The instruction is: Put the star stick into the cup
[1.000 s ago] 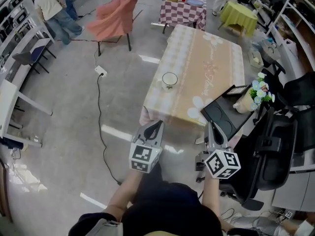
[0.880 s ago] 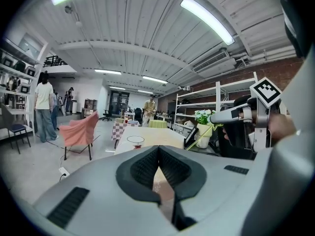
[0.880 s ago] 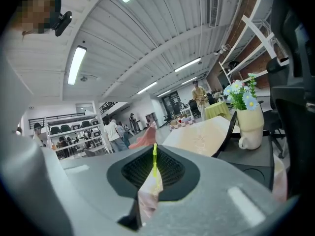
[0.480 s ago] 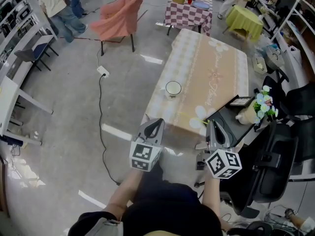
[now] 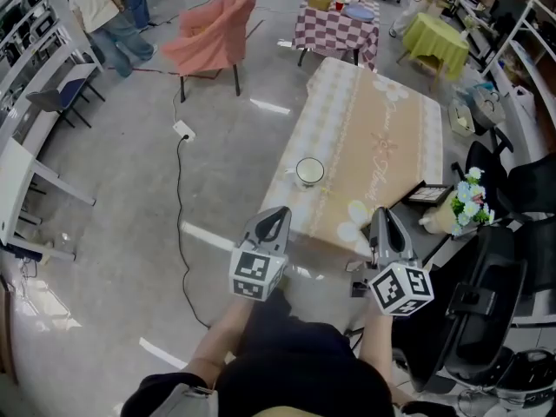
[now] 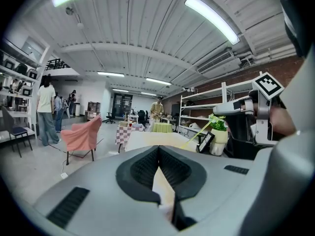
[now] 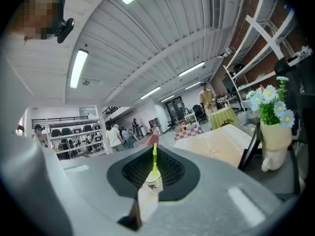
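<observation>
Open workshop hall, grey concrete floor, people and shelving at far left. Desk with beige flowered cloth stands ahead, well apart from both tools.

Left hand-held gripper: jaws clenched together, nothing between them. Right hand-held gripper: jaws clamped on the star stick, a thin yellow-green rod rising from between the pads.

Cup: white, upright, close to the desk's near-left edge; contents too small to tell.

Progress, my reading: stick is in hand, not yet at the desk. Left to do: carry it over the cup, lower it in, let go.
</observation>
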`<state>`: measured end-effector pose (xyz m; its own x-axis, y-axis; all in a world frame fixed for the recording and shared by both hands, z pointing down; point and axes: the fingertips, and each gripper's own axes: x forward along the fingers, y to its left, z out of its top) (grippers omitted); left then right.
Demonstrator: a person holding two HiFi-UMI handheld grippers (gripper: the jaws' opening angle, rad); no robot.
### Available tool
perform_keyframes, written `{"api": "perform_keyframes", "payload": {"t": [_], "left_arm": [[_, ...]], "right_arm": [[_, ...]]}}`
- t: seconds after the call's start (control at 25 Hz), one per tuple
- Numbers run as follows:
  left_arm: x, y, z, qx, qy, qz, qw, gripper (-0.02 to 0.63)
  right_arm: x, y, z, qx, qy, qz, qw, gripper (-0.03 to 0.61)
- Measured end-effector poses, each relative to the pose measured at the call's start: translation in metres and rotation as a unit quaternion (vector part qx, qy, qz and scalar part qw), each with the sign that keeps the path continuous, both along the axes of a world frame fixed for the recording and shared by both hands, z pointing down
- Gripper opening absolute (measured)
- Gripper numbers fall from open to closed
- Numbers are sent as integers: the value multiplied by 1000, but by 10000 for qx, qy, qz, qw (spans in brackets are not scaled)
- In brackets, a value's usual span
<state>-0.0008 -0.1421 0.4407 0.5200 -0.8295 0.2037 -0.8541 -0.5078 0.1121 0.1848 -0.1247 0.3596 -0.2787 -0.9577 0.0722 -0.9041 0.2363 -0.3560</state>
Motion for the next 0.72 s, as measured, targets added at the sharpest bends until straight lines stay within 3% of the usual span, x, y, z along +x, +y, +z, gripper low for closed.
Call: {"api": "perform_keyframes", "payload": {"t": [0.72], "left_arm": [[-8, -47, 1, -11, -62, 297, 9995, 11]], "right_arm": [[-12, -35, -32, 376, -14, 137, 9992, 18]]}}
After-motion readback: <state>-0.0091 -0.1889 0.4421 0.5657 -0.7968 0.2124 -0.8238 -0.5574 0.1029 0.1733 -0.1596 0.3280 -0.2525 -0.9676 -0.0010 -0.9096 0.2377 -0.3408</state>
